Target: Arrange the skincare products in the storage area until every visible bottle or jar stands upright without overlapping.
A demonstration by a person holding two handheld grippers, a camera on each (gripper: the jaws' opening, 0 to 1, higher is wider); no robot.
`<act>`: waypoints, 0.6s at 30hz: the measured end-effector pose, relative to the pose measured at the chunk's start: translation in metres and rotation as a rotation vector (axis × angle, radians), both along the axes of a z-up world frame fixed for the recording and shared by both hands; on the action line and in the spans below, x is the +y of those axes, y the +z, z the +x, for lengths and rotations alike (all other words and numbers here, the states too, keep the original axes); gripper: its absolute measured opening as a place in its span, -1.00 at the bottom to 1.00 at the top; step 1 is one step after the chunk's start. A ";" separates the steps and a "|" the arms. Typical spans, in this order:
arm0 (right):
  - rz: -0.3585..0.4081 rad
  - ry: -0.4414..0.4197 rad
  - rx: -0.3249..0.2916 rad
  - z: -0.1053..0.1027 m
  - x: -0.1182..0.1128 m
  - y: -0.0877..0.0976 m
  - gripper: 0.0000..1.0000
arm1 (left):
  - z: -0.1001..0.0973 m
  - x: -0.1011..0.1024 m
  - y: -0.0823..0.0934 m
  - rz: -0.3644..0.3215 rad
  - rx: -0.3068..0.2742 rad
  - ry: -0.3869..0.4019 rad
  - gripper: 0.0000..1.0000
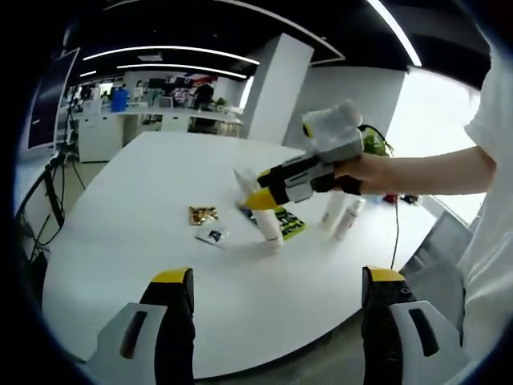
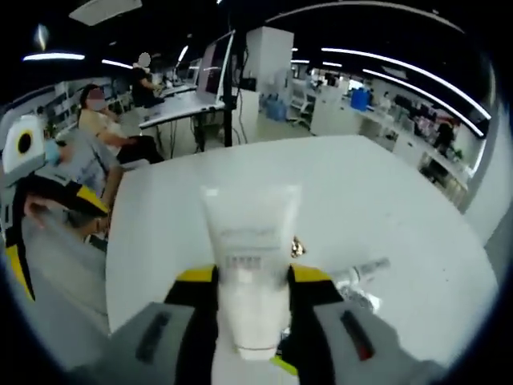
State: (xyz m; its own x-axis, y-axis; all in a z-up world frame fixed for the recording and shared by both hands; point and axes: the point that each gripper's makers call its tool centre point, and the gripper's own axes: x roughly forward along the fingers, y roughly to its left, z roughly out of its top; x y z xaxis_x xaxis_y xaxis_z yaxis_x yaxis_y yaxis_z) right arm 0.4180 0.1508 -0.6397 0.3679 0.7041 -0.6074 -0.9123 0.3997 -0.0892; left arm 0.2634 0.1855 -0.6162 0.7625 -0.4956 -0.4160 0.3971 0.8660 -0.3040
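Right gripper view showed the right gripper (image 2: pixel 252 281) clamped on a white tube (image 2: pixel 250 265) above the white table (image 2: pixel 385 192); left gripper (image 1: pixel 276 281) hung released. Risk judged: the tall tube could topple onto neighbouring bottles (image 1: pixel 343 215) if set down tilted

A large white table (image 1: pixel 144 208) with rounded edges carries everything. In the left gripper view, ahead of the jaws and between them, lie a gold sachet (image 1: pixel 202 214) and, just nearer, a small white packet (image 1: pixel 212 235). Further right sit a dark green packet (image 1: pixel 287 222), white tubes (image 1: pixel 268 227) and two white bottles (image 1: pixel 343 215).
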 end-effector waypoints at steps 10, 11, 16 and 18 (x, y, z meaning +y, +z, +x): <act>0.075 -0.091 0.004 -0.027 -0.021 0.020 -0.34 | -0.001 -0.002 -0.002 0.040 0.000 -0.018 0.68; 0.083 -0.096 0.003 -0.029 -0.022 0.023 -0.34 | -0.002 -0.003 -0.002 0.045 -0.001 -0.021 0.68; 0.110 -0.120 -0.005 -0.044 -0.028 0.034 -0.34 | -0.003 -0.006 -0.003 0.087 -0.007 -0.041 0.68; 0.122 -0.133 -0.007 -0.049 -0.032 0.038 -0.34 | -0.004 -0.008 -0.005 0.100 -0.002 -0.054 0.68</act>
